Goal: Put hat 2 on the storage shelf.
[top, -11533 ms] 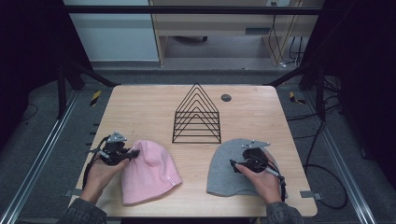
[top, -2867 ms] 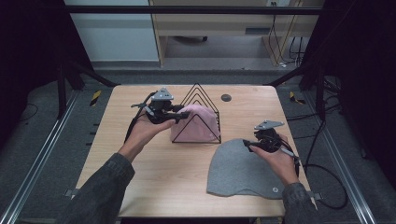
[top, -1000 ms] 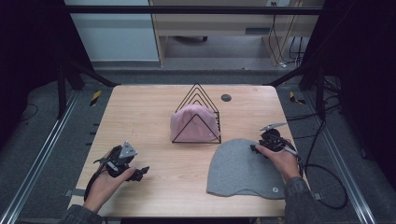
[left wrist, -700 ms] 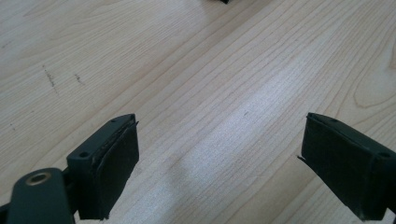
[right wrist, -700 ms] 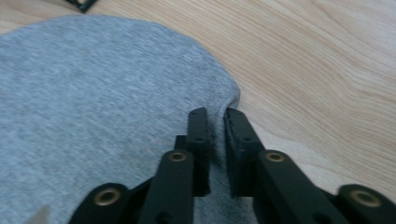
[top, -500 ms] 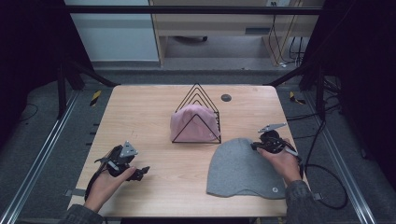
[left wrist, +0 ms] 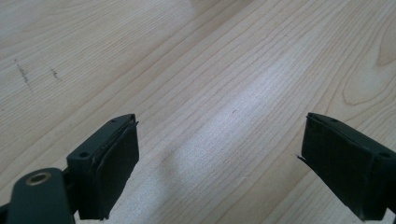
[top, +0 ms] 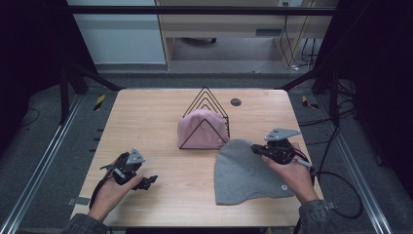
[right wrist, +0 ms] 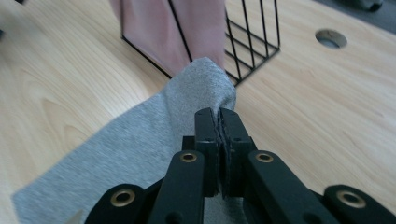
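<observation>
Two knitted hats lie on the wooden worktop [top: 146, 117] in the high view, both placed around a black wire rack [top: 206, 118] of nested triangles at mid-worktop. A pink beanie [top: 199, 130] is tucked inside the rack. A grey beanie [top: 243, 173] lies flat just in front and to the right of the rack, its tip close to the rack's front right corner. The right gripper [top: 259, 149] sits at the grey beanie's upper right edge, held by the right hand [top: 292, 173]. The left gripper [top: 148, 181] rests well to the front left of the rack, in the left hand [top: 114, 190]. A small round hole [top: 235, 102] lies just behind and right of the rack.

From the left gripper view, the fingers [left wrist: 112, 163] stand wide apart over bare wood grain, holding nothing.

From the right gripper view, the fingers [right wrist: 205, 140] are pressed together, clamped on a fold of the grey beanie [right wrist: 154, 140], whose tip rises toward the rack [right wrist: 252, 42]. Pink fabric [right wrist: 182, 28] fills the rack's near frames.
</observation>
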The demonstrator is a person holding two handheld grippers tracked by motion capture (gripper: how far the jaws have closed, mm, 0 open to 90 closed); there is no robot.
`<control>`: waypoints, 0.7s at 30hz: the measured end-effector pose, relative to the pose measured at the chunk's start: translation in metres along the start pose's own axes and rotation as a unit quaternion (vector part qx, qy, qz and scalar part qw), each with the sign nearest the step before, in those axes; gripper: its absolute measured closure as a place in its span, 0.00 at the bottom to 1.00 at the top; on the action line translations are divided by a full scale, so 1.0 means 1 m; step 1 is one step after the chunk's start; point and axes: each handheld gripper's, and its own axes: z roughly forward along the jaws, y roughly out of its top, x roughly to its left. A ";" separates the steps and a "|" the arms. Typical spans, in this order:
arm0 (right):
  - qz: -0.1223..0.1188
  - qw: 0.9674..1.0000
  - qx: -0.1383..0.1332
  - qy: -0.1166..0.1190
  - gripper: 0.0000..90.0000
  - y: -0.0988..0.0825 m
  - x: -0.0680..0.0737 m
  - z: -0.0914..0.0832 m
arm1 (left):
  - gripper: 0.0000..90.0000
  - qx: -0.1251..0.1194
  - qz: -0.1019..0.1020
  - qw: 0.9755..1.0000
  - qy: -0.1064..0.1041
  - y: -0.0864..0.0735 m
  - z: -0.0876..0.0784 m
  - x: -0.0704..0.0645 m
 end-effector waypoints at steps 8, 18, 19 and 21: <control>-0.037 0.998 -0.041 0.025 0.98 0.028 0.023 -0.017 | 0.13 0.001 0.003 1.000 -0.021 0.001 0.002 -0.002; -0.079 0.991 -0.090 0.065 0.98 0.068 0.058 -0.034 | 0.13 -0.007 0.004 0.999 -0.037 0.001 0.001 -0.003; -0.081 0.990 -0.092 0.068 0.98 0.071 0.060 -0.034 | 0.13 -0.008 0.006 0.999 -0.039 0.002 0.001 -0.003; -0.089 0.988 -0.099 0.074 0.98 0.078 0.065 -0.036 | 0.13 -0.010 0.008 0.999 -0.040 0.002 0.001 -0.004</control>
